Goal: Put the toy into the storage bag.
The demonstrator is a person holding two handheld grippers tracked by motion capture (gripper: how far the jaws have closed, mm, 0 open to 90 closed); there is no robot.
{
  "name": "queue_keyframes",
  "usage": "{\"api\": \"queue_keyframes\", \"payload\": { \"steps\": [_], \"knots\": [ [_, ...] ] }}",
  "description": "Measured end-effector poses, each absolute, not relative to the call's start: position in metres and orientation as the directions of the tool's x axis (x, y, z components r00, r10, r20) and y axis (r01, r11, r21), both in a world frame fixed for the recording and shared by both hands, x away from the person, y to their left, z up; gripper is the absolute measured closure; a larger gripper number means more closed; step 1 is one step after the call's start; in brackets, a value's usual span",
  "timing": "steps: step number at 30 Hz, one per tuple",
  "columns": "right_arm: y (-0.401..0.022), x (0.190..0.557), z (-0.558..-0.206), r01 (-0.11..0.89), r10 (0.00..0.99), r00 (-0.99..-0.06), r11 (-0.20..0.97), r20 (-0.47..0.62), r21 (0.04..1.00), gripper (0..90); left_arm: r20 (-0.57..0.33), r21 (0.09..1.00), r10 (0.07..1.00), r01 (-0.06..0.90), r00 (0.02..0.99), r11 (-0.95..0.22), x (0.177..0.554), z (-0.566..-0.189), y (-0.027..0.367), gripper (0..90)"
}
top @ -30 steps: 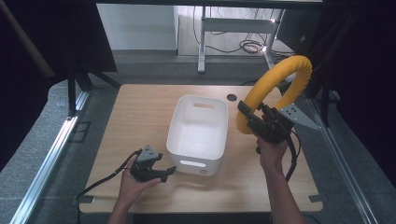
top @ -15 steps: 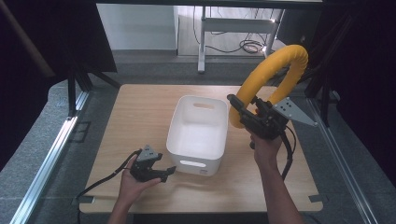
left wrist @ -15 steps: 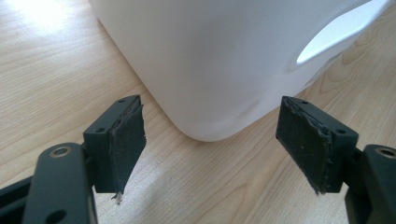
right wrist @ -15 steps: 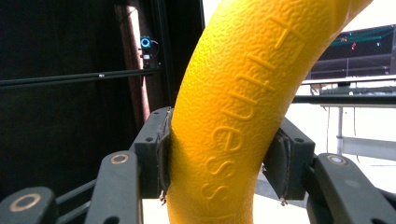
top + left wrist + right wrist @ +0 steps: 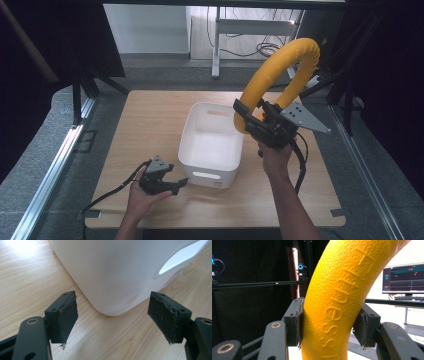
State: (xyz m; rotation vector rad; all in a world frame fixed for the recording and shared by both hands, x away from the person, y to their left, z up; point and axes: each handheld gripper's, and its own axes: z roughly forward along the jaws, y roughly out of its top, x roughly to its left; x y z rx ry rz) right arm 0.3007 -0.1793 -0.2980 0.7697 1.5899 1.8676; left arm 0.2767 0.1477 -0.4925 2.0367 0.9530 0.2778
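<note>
A thick yellow foam ring (image 5: 280,75) arches up in the air over the right side of the white bin (image 5: 212,142). My right gripper (image 5: 250,120) is shut on its lower end; in the right gripper view both pads press into the yellow foam ring (image 5: 337,312), which bears raised lettering. My left gripper (image 5: 172,184) rests low on the table at the bin's near left corner, held in a hand. In the left gripper view its jaws stand wide open with nothing between them, facing the bin's rounded corner (image 5: 112,285).
The wooden table (image 5: 145,125) has bare room left of the bin and along its near edge. Black frame posts (image 5: 350,85) stand by the table's far right corner. A grey floor and metal rails (image 5: 55,165) surround the table.
My right gripper has carried the yellow ring up and to the left, from the table's right side toward the bin's right rim. The left gripper has not moved.
</note>
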Motion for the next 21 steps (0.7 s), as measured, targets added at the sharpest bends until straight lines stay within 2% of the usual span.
{"api": "queue_keyframes", "payload": {
  "steps": [21],
  "knots": [
    [-0.128,0.302,-0.307,-0.043,0.671,-0.74,-0.128,0.055,0.991,47.8,-0.145,0.776,0.716,0.527,0.683,-0.346,0.277,-0.493,0.149,23.9]
  ]
}}
